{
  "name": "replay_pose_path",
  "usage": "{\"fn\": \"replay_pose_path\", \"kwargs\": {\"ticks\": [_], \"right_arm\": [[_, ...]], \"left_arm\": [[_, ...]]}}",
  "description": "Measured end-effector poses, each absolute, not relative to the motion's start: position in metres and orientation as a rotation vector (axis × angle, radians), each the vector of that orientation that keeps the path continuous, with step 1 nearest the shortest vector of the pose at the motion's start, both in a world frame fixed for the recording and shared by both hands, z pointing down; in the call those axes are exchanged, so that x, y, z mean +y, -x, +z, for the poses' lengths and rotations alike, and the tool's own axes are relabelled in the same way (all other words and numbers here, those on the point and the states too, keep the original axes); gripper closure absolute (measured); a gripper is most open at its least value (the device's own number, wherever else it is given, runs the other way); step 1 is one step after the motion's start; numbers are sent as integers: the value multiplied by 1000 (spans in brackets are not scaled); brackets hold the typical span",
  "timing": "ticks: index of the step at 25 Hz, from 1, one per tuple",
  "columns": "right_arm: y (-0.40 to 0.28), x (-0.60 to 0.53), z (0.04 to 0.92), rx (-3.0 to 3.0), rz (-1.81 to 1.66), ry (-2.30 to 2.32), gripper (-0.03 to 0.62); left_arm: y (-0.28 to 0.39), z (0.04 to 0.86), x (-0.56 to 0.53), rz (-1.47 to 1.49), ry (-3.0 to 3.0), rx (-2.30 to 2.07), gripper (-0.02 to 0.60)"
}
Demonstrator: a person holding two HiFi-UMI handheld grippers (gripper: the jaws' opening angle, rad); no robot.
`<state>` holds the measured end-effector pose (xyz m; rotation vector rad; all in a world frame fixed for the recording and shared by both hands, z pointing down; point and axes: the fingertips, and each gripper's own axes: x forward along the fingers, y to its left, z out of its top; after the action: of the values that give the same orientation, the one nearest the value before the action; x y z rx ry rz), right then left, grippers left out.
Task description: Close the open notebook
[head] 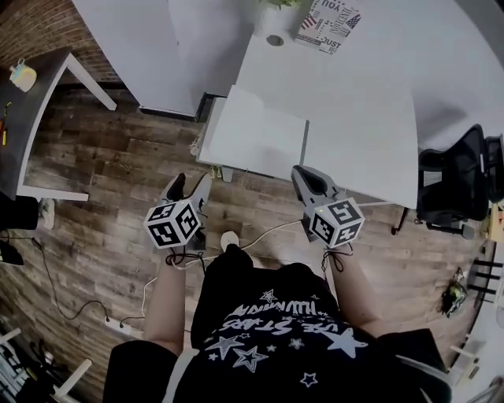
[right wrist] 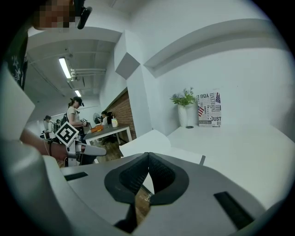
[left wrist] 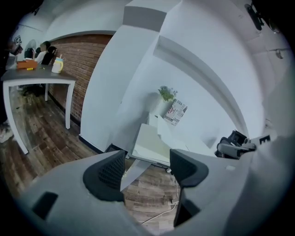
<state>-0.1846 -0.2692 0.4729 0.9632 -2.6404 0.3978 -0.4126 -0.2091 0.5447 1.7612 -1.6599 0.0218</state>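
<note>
The open notebook (head: 252,134) lies white and flat at the near left corner of the white table (head: 362,118), its left page overhanging the table's edge. It also shows in the left gripper view as the notebook (left wrist: 150,143), and in the right gripper view as the notebook (right wrist: 154,138). My left gripper (head: 189,186) hangs over the wood floor just short of the notebook's near edge, jaws apart and empty (left wrist: 147,162). My right gripper (head: 305,178) is at the table's near edge beside the notebook's right side, jaws pressed together with nothing between them (right wrist: 148,160).
A potted plant (head: 274,14) and a printed card (head: 327,25) stand at the table's far end. A black office chair (head: 458,183) is to the right. A grey desk (head: 31,118) with a mug (head: 22,75) is at the left. Cables (head: 264,234) run across the floor.
</note>
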Motion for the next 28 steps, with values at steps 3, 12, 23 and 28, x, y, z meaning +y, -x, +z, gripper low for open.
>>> {"fn": "replay_pose_path", "kwargs": {"ticks": [3,12,23,28], "right_arm": [[190,-275,479,-2614,416,-1005,592],[198,-280,500,-2553,478,-1073,592],[194,-280,513,-2522,510,-1113,592],[191,-279,513,-2516,509,-1127,592]], "left_arm": [[420,564,-225,19,-1738,-1609,262],[430,603,-257,-12,-1673,-1507,264],[413,620,-268,-68,-1676,-1307,353],[412,617,-269,-83,-1680,-1289,408]]}}
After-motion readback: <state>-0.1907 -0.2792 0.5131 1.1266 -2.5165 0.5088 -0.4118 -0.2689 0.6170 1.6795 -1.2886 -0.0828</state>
